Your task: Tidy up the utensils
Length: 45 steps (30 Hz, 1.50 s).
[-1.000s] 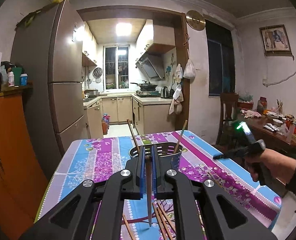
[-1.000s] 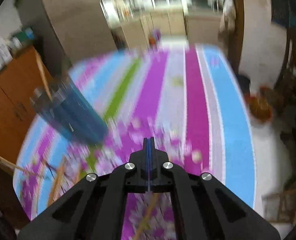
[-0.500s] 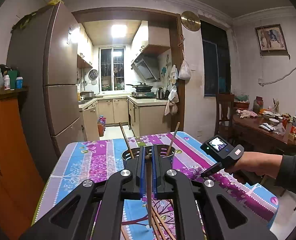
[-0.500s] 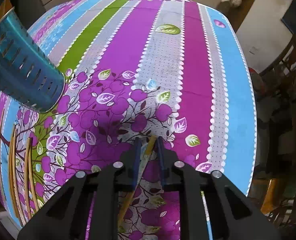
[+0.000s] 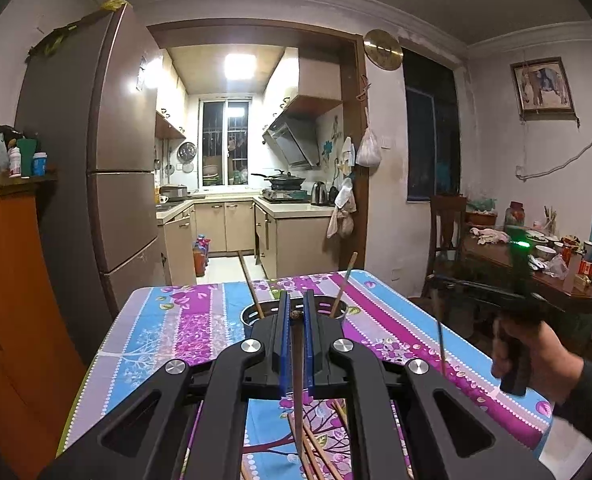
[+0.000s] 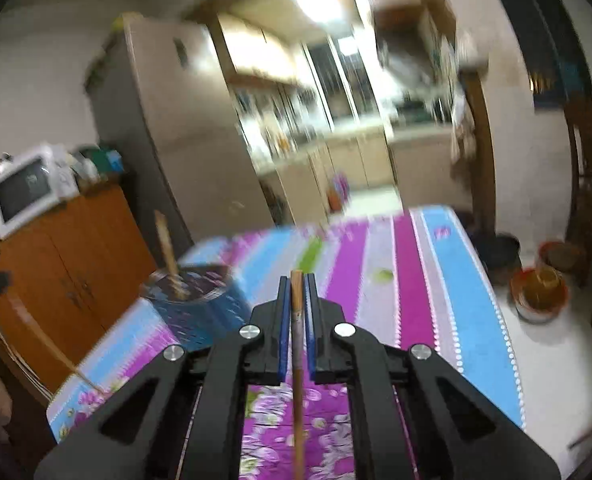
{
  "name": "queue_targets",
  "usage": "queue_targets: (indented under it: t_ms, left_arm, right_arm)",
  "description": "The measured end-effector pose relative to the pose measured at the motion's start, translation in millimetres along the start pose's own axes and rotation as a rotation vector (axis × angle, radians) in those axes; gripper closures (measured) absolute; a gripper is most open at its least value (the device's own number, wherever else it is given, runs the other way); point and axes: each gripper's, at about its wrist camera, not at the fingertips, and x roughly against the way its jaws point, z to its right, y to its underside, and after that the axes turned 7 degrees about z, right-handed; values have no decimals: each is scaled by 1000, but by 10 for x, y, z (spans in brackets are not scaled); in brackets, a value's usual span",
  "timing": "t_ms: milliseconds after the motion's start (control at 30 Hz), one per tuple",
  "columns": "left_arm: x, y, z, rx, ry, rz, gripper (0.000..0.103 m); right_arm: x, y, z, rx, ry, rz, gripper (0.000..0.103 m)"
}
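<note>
A small dining room opens onto a lit kitchen, and a desk (image 5: pixel 168 344) under a striped, flowered cloth fills the foreground. Nearest the left camera, at 6 o'clock, loose chopsticks (image 5: pixel 316 446) lie in a fan on the cloth, presumably the pile still to be sorted. Just above them the left claw (image 5: pixel 295 314) is clenched on a dark chopstick (image 5: pixel 297 384), which runs lengthwise between the blue pads with its tip at their far end, likely held so it can drop end-first. Directly beyond, at 12 o'clock from the claw, stands the round slotted holder (image 5: pixel 252 316) with two chopsticks already leaning out of it. At 3 o'clock the person's right hand (image 5: pixel 536 356) carries its tool, a thin stick hanging below it. In the blurred right view, the right claw (image 6: pixel 296 280) grips a lighter chopstick (image 6: pixel 297 380) the same lengthwise way, and the blue holder (image 6: pixel 200 308) sits at 10 o'clock from it, near the desk's left edge. Farther back are the fridge (image 5: pixel 112 152) and the kitchen window (image 5: pixel 226 142).
</note>
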Motion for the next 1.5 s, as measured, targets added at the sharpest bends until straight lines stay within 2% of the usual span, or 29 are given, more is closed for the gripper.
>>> queue_targets:
  t_ms: [233,333,400,533,667,733,900,933,1133,1233,1267,1367,1467,1500]
  left_arm:
    - [72,27,110,-15,20,7,95]
    - [77,37,123,-14,24,6,96]
    - [75,30,134,-17,22,8,95]
    - [91,20,171,-19,26,22,95]
    - [84,13,194,-25,17,35,95]
    - [85,9,200,-27,15,41,95]
    - [105,18,246,-28,31,45,96]
    - [102,44,262,-27,36,40,96]
    - [143,180,312,-23,52,19,95]
    - [186,227,268,-8,46,16,95]
    - [199,241,254,-1,43,14,96]
    - [223,260,236,12,41,10,96]
    - [230,270,234,20,41,5,96]
    - [232,266,236,21,42,6,96]
  right_arm:
    - [622,351,-122,91,18,113,98]
    - [798,339,-185,128,35,164,98]
    - [866,135,-174,122,31,240,98]
    - [657,-154,-282,133,10,392,98]
    - [323,-122,-288,173,-8,431,98]
    - [135,2,-239,170,-6,405,98]
    - [152,236,-178,165,-9,357,99]
    - [219,249,-166,165,-14,350,103]
    - [673,293,-344,209,-43,267,103]
    - [992,390,-418,218,-52,198,103]
    - [1066,455,-455,233,-58,139,103]
    - [1283,596,-446,256,4,59,103]
    - [1219,589,-214,308,132,-46,103]
    - [1157,588,-116,300,142,-90,103]
